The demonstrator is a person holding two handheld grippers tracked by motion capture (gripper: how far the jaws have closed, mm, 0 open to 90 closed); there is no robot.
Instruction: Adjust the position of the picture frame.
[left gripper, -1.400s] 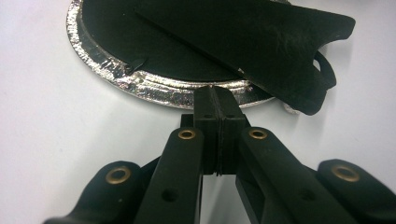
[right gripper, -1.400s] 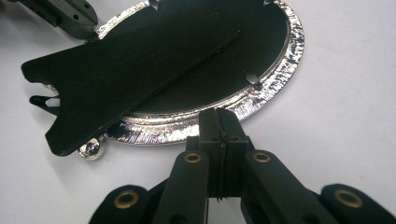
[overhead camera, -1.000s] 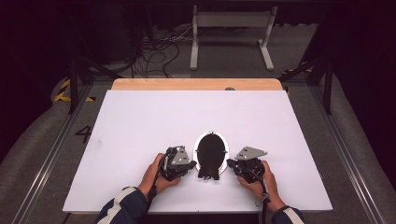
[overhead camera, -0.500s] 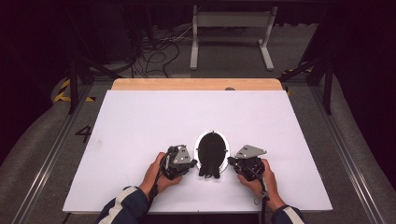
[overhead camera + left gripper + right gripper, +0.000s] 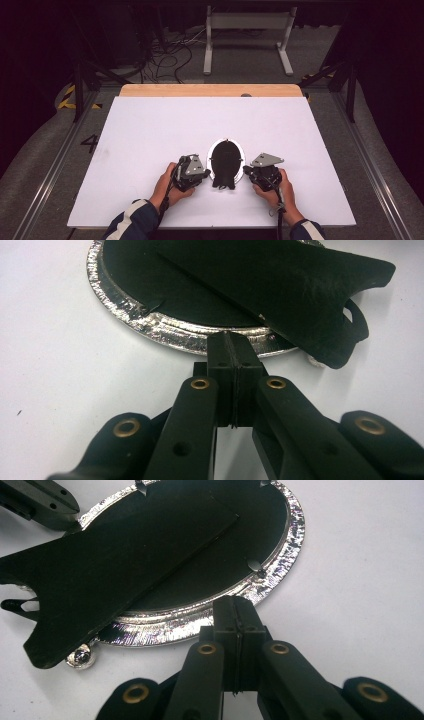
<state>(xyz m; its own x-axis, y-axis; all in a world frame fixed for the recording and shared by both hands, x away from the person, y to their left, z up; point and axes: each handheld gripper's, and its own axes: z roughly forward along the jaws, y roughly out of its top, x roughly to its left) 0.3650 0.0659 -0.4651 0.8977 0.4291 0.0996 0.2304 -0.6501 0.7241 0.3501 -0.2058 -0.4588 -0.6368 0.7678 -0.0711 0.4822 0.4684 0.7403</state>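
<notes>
White tabletop (image 5: 150, 130), near edge: oval silver frame (image 5: 226, 159) lying flat, black backing up, with a black stand flap (image 5: 300, 285) folded across it and jutting past the rim toward the person. Flanked by two hand-held grippers, left gripper (image 5: 204, 173) just beside the frame's left rim, right gripper (image 5: 246, 171) just beside its right rim. Fingers (image 5: 234, 365) of the left gripper pressed flat together, nothing between them, tips at the textured metal rim; cannot tell whether touching it. Fingers (image 5: 236, 625) of the right gripper likewise closed on nothing, tips at the opposite rim near a small metal clip (image 5: 260, 572). Small silver ball foot (image 5: 81, 656) under the flap's end, on the tabletop. Left hand (image 5: 167, 184) and right hand (image 5: 280, 190) wrapped round the gripper bodies, striped sleeve (image 5: 131, 222) at bottom. Beyond the tabletop: wooden strip (image 5: 210, 90), cables (image 5: 170, 50) on grey floor.
</notes>
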